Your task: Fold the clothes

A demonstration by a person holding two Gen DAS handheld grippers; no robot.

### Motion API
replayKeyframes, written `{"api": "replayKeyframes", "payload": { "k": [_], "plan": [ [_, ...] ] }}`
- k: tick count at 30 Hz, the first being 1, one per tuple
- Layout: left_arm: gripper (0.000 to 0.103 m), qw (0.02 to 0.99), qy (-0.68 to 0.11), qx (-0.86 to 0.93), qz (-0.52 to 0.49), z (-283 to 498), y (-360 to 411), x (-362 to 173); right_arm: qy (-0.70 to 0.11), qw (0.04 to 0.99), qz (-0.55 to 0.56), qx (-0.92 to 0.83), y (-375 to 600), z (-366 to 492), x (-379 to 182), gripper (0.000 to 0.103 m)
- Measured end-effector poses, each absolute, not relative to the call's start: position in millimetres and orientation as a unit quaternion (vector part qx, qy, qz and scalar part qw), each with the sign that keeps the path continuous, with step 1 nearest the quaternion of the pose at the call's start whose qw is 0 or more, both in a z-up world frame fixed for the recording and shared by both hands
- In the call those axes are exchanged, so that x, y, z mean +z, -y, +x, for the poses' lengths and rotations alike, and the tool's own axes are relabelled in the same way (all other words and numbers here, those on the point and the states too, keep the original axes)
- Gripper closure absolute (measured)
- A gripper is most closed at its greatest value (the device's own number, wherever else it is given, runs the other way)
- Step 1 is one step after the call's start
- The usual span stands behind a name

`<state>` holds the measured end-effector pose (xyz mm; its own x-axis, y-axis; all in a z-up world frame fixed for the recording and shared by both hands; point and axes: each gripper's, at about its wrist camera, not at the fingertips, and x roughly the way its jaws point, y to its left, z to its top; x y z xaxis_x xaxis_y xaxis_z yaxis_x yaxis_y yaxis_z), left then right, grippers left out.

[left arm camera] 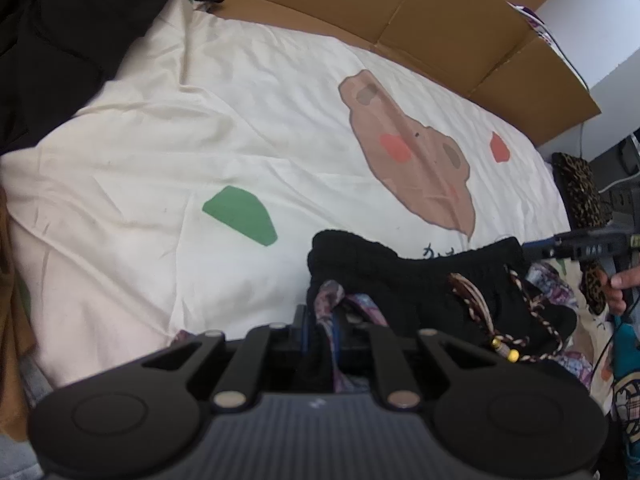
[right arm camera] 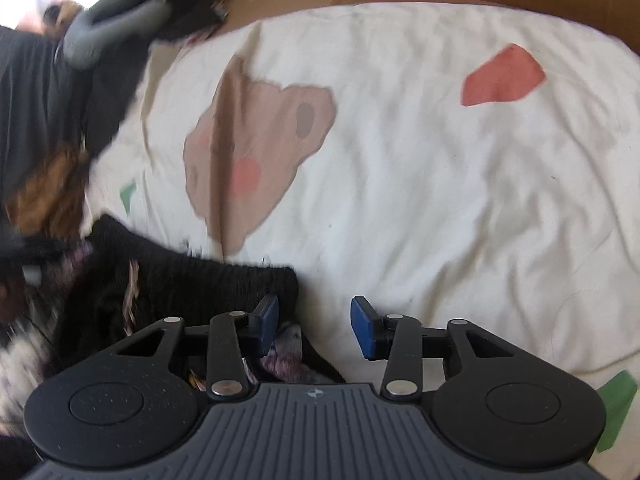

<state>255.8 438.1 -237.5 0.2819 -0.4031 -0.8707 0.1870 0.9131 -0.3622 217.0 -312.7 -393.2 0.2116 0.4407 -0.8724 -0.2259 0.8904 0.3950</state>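
A garment with a black elastic waistband (left arm camera: 400, 276) and purple patterned cloth (left arm camera: 336, 300) lies on the cream sheet, its braided drawstring (left arm camera: 500, 332) ending in beads. My left gripper (left arm camera: 322, 336) is shut on a bunch of the patterned cloth and black band. In the right wrist view the waistband's end (right arm camera: 224, 284) lies by the left blue pad (right arm camera: 268, 318). My right gripper (right arm camera: 316, 320) stands open at that corner, with a bit of patterned cloth (right arm camera: 288, 350) low between the fingers and no pad pressing on it. The right gripper's body (left arm camera: 592, 244) and a hand (left arm camera: 616, 288) show at the right edge.
The cream sheet (left arm camera: 200, 120) carries a brown bear print (left arm camera: 416, 160) and green and red patches. Flattened cardboard (left arm camera: 400, 8) borders the far side. A pile of black clothing (left arm camera: 60, 40) lies at the upper left. A leopard-print item (left arm camera: 580, 188) sits at the right edge.
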Motion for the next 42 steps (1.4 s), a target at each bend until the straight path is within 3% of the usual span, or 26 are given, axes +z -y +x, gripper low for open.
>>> {"api": "replayKeyframes", "payload": {
  "k": [2, 4, 11, 12, 13, 29, 33, 42],
  "plan": [
    [0.092, 0.795, -0.570, -0.183, -0.096, 256, -439, -239, -0.592, 0.773, 0.047, 0.223, 300, 211, -396, 0.062],
    [0.092, 0.795, -0.570, -0.181, -0.097, 255, -439, -239, -0.591, 0.773, 0.025, 0.230, 291, 207, -397, 0.069],
    [0.092, 0.795, -0.572, -0.178, -0.096, 255, -439, -241, -0.589, 0.771, -0.023, 0.241, 270, 201, -395, 0.070],
    [0.092, 0.795, -0.572, -0.178, -0.096, 255, -439, -241, -0.589, 0.768, -0.026, 0.249, 267, 199, -394, 0.078],
    [0.092, 0.795, -0.572, -0.178, -0.095, 255, -438, -240, -0.590, 0.765, -0.029, 0.257, 263, 197, -394, 0.079],
    [0.092, 0.796, -0.572, -0.177, -0.090, 252, -438, -239, -0.568, 0.774, -0.091, 0.265, 234, 188, -391, 0.078],
    [0.092, 0.799, -0.568, -0.177, -0.089, 252, -438, -238, -0.559, 0.775, -0.092, 0.281, 235, 189, -387, 0.092],
    [0.093, 0.827, -0.523, -0.189, -0.083, 261, -440, -212, -0.523, 0.812, -0.080, 0.246, 247, 202, -350, 0.096]
  ]
}}
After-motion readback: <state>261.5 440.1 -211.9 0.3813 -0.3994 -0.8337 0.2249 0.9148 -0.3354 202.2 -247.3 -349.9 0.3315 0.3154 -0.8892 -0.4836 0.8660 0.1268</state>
